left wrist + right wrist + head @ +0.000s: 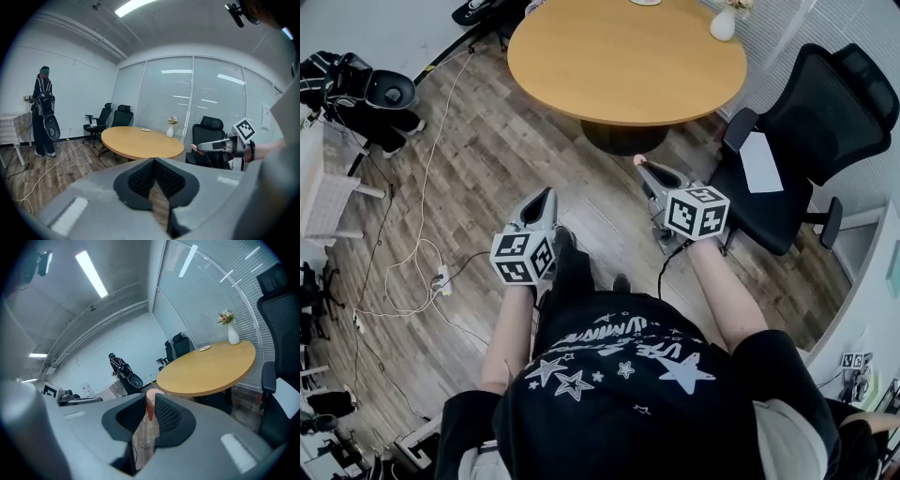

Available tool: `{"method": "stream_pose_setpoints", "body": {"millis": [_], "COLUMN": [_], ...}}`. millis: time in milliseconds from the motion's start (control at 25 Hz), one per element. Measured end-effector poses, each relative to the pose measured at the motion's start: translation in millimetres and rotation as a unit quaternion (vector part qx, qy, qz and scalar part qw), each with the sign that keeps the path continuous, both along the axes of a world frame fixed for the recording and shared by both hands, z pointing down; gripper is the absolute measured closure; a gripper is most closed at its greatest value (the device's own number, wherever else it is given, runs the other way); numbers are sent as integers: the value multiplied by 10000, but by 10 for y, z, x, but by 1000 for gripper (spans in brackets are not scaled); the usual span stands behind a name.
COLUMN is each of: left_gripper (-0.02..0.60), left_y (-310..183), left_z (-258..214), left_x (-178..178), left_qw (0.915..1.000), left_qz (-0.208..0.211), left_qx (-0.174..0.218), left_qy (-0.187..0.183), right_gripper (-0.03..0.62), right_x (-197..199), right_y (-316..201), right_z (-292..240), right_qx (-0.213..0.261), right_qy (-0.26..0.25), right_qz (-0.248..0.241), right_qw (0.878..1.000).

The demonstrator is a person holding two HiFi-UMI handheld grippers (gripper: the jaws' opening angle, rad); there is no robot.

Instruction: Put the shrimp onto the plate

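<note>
A small pink shrimp [638,160] is pinched at the tips of my right gripper [641,165]; in the right gripper view the shrimp [150,405] sits upright between the pads of the right gripper [150,400]. My left gripper [547,194] is shut with nothing in it, its pads meeting in the left gripper view [153,162]. Both are held over the wooden floor, short of the round wooden table [628,56]. A small white plate [645,2] lies at the table's far edge, also seen as the plate [205,348] and the plate [146,130].
A white vase with flowers [724,21] stands on the table's far right. A black office chair [806,131] with a sheet of paper [760,161] on its seat is at the right. Cables [412,267] trail over the floor at left, near a dark golf bag [366,94].
</note>
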State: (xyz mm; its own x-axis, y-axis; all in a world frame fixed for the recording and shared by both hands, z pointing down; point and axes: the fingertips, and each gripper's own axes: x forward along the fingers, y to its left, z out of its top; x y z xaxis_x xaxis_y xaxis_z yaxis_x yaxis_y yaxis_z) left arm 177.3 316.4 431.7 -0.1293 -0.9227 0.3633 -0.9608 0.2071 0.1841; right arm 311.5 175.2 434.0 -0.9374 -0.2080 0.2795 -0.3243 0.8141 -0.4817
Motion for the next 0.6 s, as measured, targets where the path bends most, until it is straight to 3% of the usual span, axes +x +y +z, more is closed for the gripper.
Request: {"method": "stream_pose_setpoints", "body": {"millis": [280, 600], "left_gripper": [580, 580], "left_y": [-277, -729], "left_z": [10, 107], "left_x": [-329, -962], "left_qw": [9998, 9989], "left_qz": [143, 363], "left_qx": [81, 100], "left_qy": [120, 285], "right_gripper": [534, 534], "right_x": [-241, -757], "right_y": [-233, -643], "right_z": [18, 114], "right_qx": [10, -27], "right_qy": [154, 333], "right_qz": [166, 495], "right_qw": [9997, 9982]}}
